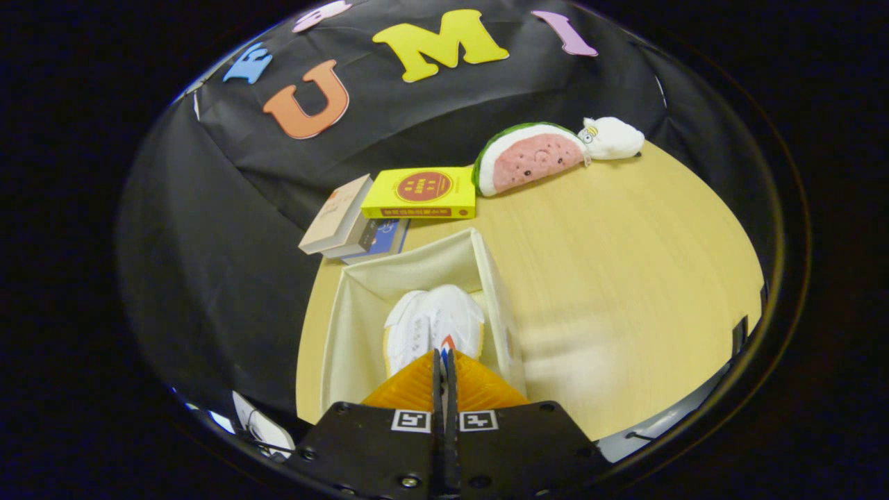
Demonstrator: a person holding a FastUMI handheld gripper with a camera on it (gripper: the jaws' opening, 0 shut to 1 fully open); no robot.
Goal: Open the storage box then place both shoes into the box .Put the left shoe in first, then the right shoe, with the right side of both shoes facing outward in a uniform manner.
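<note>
the storage box (351,326) sits open on the round wooden table (625,278), near the table's edge on the side next to the black booth wall (208,243). its cream fabric walls stand up on all sides that show, the far wall and the right wall meeting in a sharp corner. one white shoe (434,323) lies inside the box, its toe pointing toward the far wall, set closer to the right wall, with open box floor to its left. whether a second shoe is in the box cannot be told.

the gripper (444,357) hangs over the near part of the box, pointing forward and down at the shoe. its two fingers are pressed together with only a thin slit between them, their tips lying right over the heel end of the shoe; whether they pinch any part of it cannot be told.

to the right of the box the tabletop is bare wood all the way to its curved rim. beyond the box, a stack of books (361,226) with a yellow book (420,194) lies by the wall, then a watermelon cushion (531,158) and a small white plush toy (612,137), well apart from the box.
</note>
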